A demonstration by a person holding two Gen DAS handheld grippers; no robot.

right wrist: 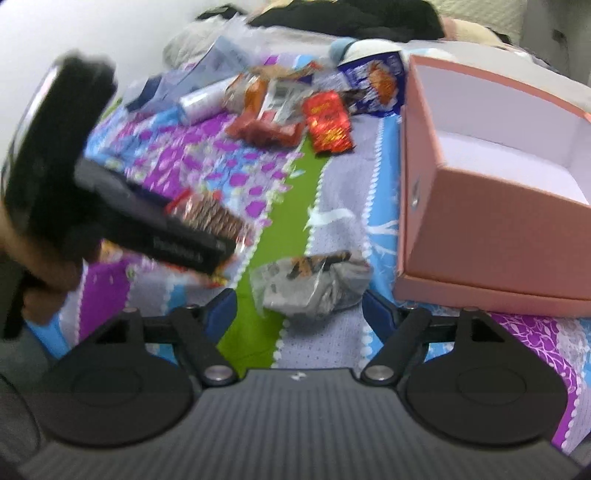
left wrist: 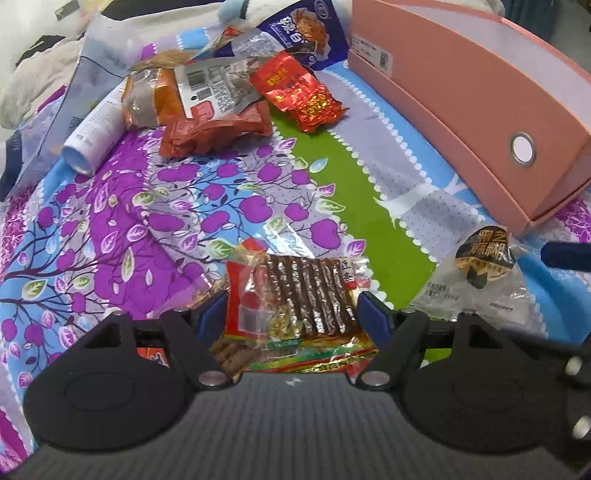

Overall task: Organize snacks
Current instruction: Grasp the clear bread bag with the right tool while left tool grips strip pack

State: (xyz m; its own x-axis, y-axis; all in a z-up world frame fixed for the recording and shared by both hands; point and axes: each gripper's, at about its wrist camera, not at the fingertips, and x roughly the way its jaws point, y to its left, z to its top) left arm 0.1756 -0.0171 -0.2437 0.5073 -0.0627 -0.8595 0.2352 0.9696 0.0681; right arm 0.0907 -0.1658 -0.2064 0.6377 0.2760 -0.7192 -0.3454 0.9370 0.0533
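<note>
A clear snack packet of brown sticks with a red and green label point(left wrist: 295, 295) lies on the patterned bedsheet point(left wrist: 147, 206). My left gripper point(left wrist: 293, 308) stands over it, one blue finger beside each edge, open, the wrapper uncrushed. In the right wrist view the left gripper's black body point(right wrist: 159, 236) covers part of that packet point(right wrist: 210, 214). My right gripper point(right wrist: 299, 304) is open just behind a clear packet with a black and orange label point(right wrist: 314, 284), which rests on the sheet in front of the open pink box point(right wrist: 480, 229). From the left wrist camera the same packet point(left wrist: 480, 266) and box point(left wrist: 461, 92) lie to the right.
A pile of snacks lies at the far side: a red foil packet point(left wrist: 299, 92), an orange-red packet point(left wrist: 218, 133), a grey-labelled bag point(left wrist: 214, 88), a blue bag point(left wrist: 303, 33). A white tube point(left wrist: 96, 129) lies left of them. Clothes are heaped behind.
</note>
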